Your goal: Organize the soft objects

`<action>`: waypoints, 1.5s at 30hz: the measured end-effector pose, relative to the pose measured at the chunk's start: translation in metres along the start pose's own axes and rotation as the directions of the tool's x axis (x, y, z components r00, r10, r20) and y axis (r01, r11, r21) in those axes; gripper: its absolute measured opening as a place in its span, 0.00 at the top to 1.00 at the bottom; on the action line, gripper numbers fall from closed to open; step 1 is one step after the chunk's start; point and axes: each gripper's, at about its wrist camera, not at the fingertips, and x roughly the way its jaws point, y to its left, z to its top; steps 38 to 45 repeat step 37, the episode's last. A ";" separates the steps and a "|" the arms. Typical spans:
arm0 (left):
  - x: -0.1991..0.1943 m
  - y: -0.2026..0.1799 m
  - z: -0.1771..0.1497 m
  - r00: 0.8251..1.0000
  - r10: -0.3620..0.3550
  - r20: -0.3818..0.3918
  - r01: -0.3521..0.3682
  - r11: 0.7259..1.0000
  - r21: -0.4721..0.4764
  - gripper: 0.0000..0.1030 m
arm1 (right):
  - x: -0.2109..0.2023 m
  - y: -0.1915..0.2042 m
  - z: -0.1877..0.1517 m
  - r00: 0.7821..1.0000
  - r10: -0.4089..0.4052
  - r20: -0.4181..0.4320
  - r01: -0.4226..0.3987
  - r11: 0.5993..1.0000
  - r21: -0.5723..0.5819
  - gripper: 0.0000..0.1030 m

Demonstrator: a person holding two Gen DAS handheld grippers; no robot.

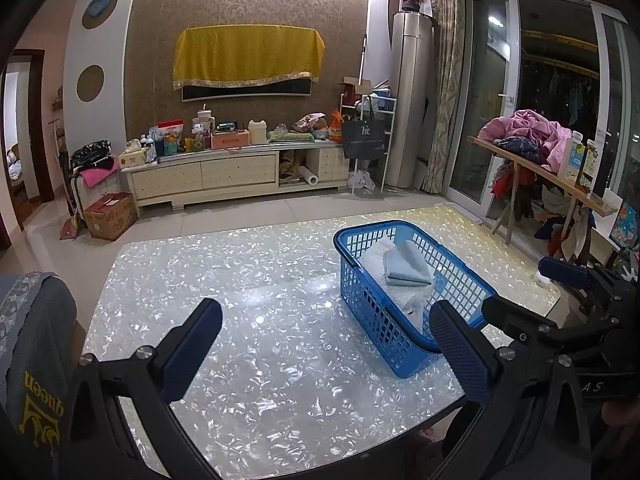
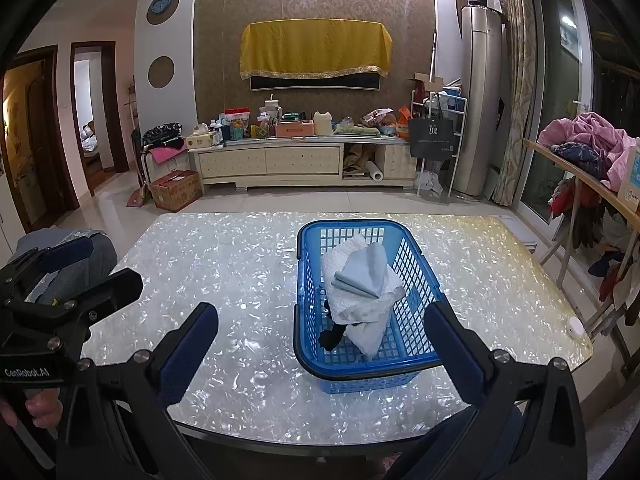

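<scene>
A blue plastic basket (image 1: 360,304) (image 2: 308,280) stands on the pearly white table (image 1: 240,320) (image 2: 220,280). Inside lie a folded light blue cloth (image 1: 406,266) (image 2: 366,272) on top of white towels (image 2: 360,308), with a black item (image 2: 332,336) at the near end. My left gripper (image 1: 326,338) is open and empty above the table, left of the basket. My right gripper (image 2: 322,346) is open and empty, with the basket's near end between its fingers in the view. The left gripper (image 2: 76,272) also shows at the left in the right wrist view.
A grey chair cover with yellow "queen" lettering (image 1: 36,360) stands at the table's left. A wooden rack (image 1: 540,172) with pink bedding and bottles stands on the right. A cluttered TV cabinet (image 2: 304,160) lines the far wall. A small white round object (image 2: 575,326) sits near the table's right corner.
</scene>
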 end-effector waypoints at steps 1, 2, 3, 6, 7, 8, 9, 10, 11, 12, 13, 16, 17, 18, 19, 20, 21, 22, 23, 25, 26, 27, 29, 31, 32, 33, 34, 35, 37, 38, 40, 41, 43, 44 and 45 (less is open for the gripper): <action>0.000 0.001 0.000 1.000 -0.001 0.000 0.001 1.000 0.000 0.00 | 0.000 0.000 0.000 1.000 0.000 0.000 0.000 1.000 0.001 0.00; 0.000 0.000 0.000 1.000 -0.001 -0.001 0.001 1.000 -0.001 0.00 | 0.000 0.000 0.000 1.000 0.001 0.000 -0.001 1.000 0.001 0.00; 0.001 0.001 0.000 1.000 -0.001 -0.002 0.001 1.000 -0.001 0.00 | 0.000 0.000 0.000 1.000 0.001 0.000 -0.001 1.000 0.001 0.00; 0.001 0.000 0.000 1.000 -0.001 -0.003 0.001 1.000 0.000 0.00 | 0.000 0.000 0.000 1.000 0.001 0.000 -0.001 1.000 0.001 0.00; 0.001 0.000 0.000 1.000 -0.001 -0.002 0.001 1.000 0.000 0.00 | 0.000 0.000 0.000 1.000 0.000 0.000 0.000 1.000 0.001 0.00; 0.001 0.000 0.000 1.000 -0.002 -0.003 0.002 1.000 -0.001 0.00 | 0.000 0.000 0.000 1.000 0.001 0.001 -0.001 1.000 0.001 0.00; 0.001 0.000 0.000 1.000 -0.002 -0.003 0.002 1.000 -0.003 0.00 | -0.001 0.001 0.000 1.000 0.001 0.001 -0.001 1.000 0.002 0.00; 0.001 0.000 -0.001 1.000 -0.003 -0.003 0.003 1.000 -0.003 0.00 | -0.001 0.001 0.000 1.000 0.000 0.000 0.000 1.000 0.002 0.00; 0.001 0.000 -0.001 1.000 -0.003 -0.004 0.003 1.000 -0.003 0.00 | -0.001 0.001 0.000 1.000 -0.001 0.000 0.001 1.000 0.001 0.00; 0.001 0.000 -0.001 1.000 -0.001 -0.005 0.001 1.000 -0.002 0.00 | -0.001 0.001 0.000 1.000 -0.001 0.001 0.001 1.000 0.002 0.00; 0.001 0.000 -0.001 1.000 0.000 -0.005 0.000 1.000 -0.002 0.00 | -0.001 0.001 0.000 1.000 0.000 0.000 0.000 1.000 0.003 0.00; 0.001 0.000 -0.002 1.000 0.003 -0.004 -0.003 1.000 -0.001 0.00 | -0.001 0.002 -0.001 1.000 0.000 -0.001 0.000 1.000 0.003 0.00; 0.001 0.000 -0.003 1.000 0.004 -0.003 -0.004 1.000 0.001 0.00 | -0.001 0.002 -0.001 1.000 0.000 -0.001 0.000 1.000 0.003 0.00; 0.001 -0.001 -0.003 1.000 0.004 -0.004 -0.004 1.000 0.002 0.00 | -0.001 0.001 -0.001 1.000 0.002 -0.001 -0.002 1.000 0.003 0.00; 0.001 -0.001 -0.003 1.000 0.003 -0.005 -0.003 1.000 0.001 0.00 | -0.001 0.002 -0.001 1.000 0.001 -0.001 -0.001 1.000 0.004 0.00; 0.001 -0.001 -0.003 1.000 0.002 -0.005 -0.002 1.000 0.001 0.00 | -0.001 0.001 0.000 1.000 0.001 -0.001 -0.001 1.000 0.003 0.00; 0.001 -0.001 -0.003 1.000 0.002 -0.006 -0.002 1.000 0.000 0.00 | -0.001 0.002 0.000 1.000 0.001 -0.001 -0.001 1.000 0.003 0.00; 0.001 -0.001 -0.003 1.000 0.001 -0.007 -0.001 1.000 0.001 0.00 | -0.002 0.003 -0.001 1.000 0.001 -0.001 -0.001 1.000 0.004 0.00; 0.000 -0.002 -0.004 1.000 0.001 -0.006 -0.001 1.000 0.002 0.00 | -0.001 0.002 -0.001 1.000 0.000 -0.001 0.000 1.000 0.005 0.00; 0.001 -0.002 -0.003 1.000 0.003 -0.005 -0.003 1.000 0.001 0.00 | -0.002 0.003 -0.001 1.000 0.000 0.001 0.000 1.000 0.005 0.00; 0.001 -0.002 -0.003 1.000 0.004 -0.004 -0.004 1.000 0.002 0.00 | -0.001 0.003 -0.001 1.000 0.000 0.000 0.000 1.000 0.005 0.00; 0.001 -0.002 -0.003 1.000 0.003 -0.004 -0.003 1.000 0.003 0.00 | -0.001 0.003 -0.001 1.000 0.000 -0.001 0.000 1.000 0.006 0.00; 0.001 -0.002 -0.003 1.000 0.002 -0.004 -0.002 1.000 0.004 0.00 | -0.001 0.003 -0.001 1.000 0.000 0.000 0.000 1.000 0.007 0.00; 0.000 -0.002 -0.003 1.000 0.003 -0.003 -0.003 1.000 0.003 0.00 | -0.001 0.003 -0.001 1.000 0.001 -0.001 -0.001 1.000 0.006 0.00; 0.000 -0.002 -0.003 1.000 0.005 -0.002 -0.005 1.000 0.004 0.00 | -0.002 0.004 -0.001 1.000 0.000 0.000 0.000 1.000 0.008 0.00; 0.000 -0.002 -0.003 1.000 0.003 -0.003 -0.003 1.000 0.005 0.00 | -0.002 0.004 -0.001 1.000 0.000 0.000 0.000 1.000 0.008 0.00; 0.000 -0.002 -0.003 1.000 0.003 -0.003 -0.003 1.000 0.006 0.00 | -0.002 0.004 -0.001 1.000 0.001 -0.001 -0.001 1.000 0.008 0.00; 0.000 -0.002 -0.003 1.000 0.002 -0.003 -0.002 1.000 0.004 0.00 | -0.002 0.004 -0.001 1.000 -0.001 0.000 0.001 1.000 0.008 0.00; 0.000 -0.002 -0.003 1.000 0.002 -0.003 -0.002 1.000 0.002 0.00 | -0.003 0.005 -0.001 1.000 -0.001 0.000 0.001 1.000 0.008 0.00; 0.000 -0.002 -0.003 1.000 0.002 -0.003 -0.002 1.000 0.002 0.00 | -0.003 0.005 -0.001 1.000 -0.001 0.000 0.001 1.000 0.008 0.00; 0.000 -0.002 -0.003 1.000 0.002 -0.003 -0.002 1.000 0.002 0.00 | -0.003 0.005 -0.001 1.000 -0.001 0.000 0.001 1.000 0.008 0.00; 0.000 -0.002 -0.003 1.000 0.002 -0.003 -0.002 1.000 0.002 0.00 | -0.003 0.005 -0.001 1.000 -0.001 0.000 0.001 1.000 0.008 0.00; 0.000 -0.002 -0.003 1.000 0.002 -0.003 -0.002 1.000 0.002 0.00 | -0.003 0.005 -0.001 1.000 -0.001 0.000 0.001 1.000 0.008 0.00; 0.000 -0.002 -0.003 1.000 0.002 -0.003 -0.002 1.000 0.002 0.00 | -0.003 0.005 -0.001 1.000 -0.001 0.000 0.001 1.000 0.008 0.00; 0.000 -0.002 -0.003 1.000 0.002 -0.003 -0.002 1.000 0.002 0.00 | -0.003 0.005 -0.001 1.000 -0.001 0.000 0.001 1.000 0.008 0.00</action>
